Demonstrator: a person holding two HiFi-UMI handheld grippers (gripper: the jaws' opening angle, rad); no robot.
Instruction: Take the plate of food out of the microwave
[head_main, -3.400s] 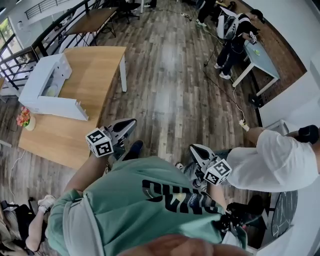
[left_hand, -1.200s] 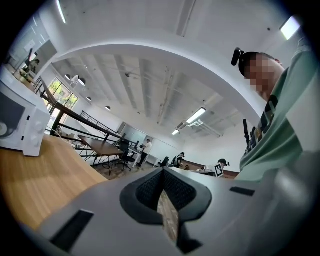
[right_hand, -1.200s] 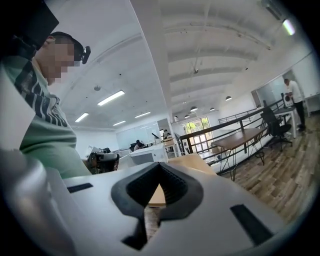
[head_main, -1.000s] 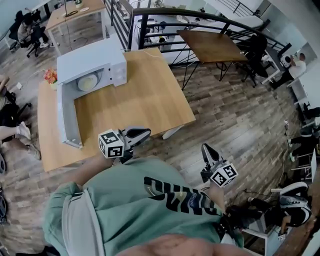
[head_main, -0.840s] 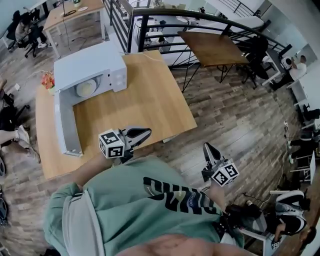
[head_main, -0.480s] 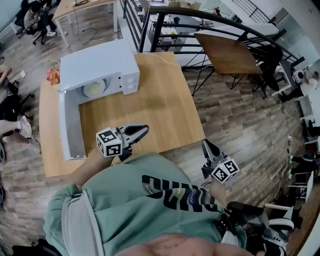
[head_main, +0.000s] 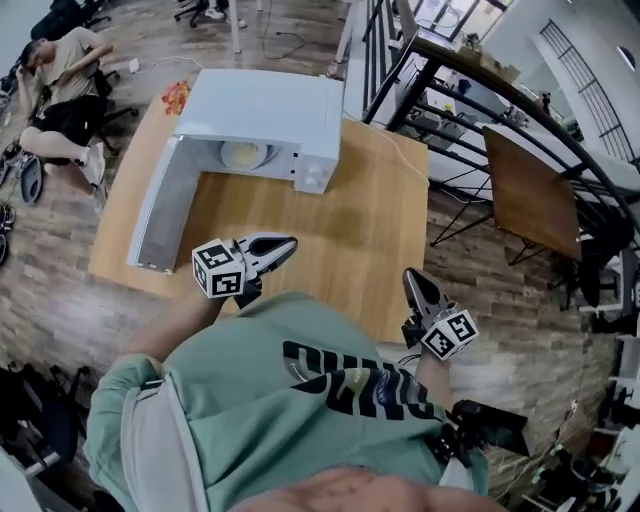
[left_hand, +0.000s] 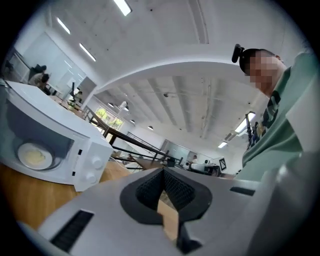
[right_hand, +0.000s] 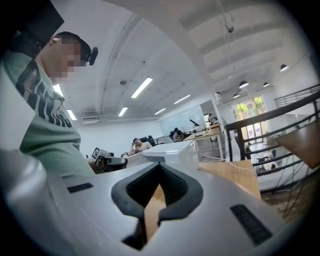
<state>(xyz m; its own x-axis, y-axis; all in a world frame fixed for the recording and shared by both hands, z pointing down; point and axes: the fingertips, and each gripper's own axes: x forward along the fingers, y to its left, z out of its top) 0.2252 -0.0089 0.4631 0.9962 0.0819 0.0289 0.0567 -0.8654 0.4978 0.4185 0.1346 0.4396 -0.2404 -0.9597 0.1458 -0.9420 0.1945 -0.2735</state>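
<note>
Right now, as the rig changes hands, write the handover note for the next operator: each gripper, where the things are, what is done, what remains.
Left gripper: shut, empty, over the near part of the table, short of the microwave.
Right gripper: shut, empty, just off the table's right edge.
Microwave: on the table, door swung wide open.
Plate of food: inside the microwave, untouched.
Done: door is open.
Left: open a gripper, reach in, grip the plate, bring it out.
</note>
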